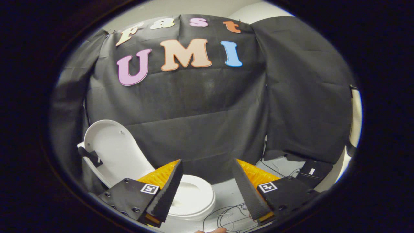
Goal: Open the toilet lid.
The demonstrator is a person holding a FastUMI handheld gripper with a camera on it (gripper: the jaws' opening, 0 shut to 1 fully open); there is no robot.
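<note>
A white toilet stands on the floor low and to the left of my fingers. Its lid (113, 149) is raised, tilted back and leaning towards the black cloth wall, with its underside facing me. The white seat (197, 197) lies flat below it, partly hidden behind my left finger. My gripper (207, 189) hangs above and in front of the toilet. Its fingers (168, 191) stand wide apart with nothing between them, and neither touches the lid or the seat.
Black cloth (207, 113) drapes the booth wall behind the toilet. Thin cables (226, 216) trail over the grey floor between my fingers. A black box (312, 171) sits on the floor at the right, near a white upright post (355, 123).
</note>
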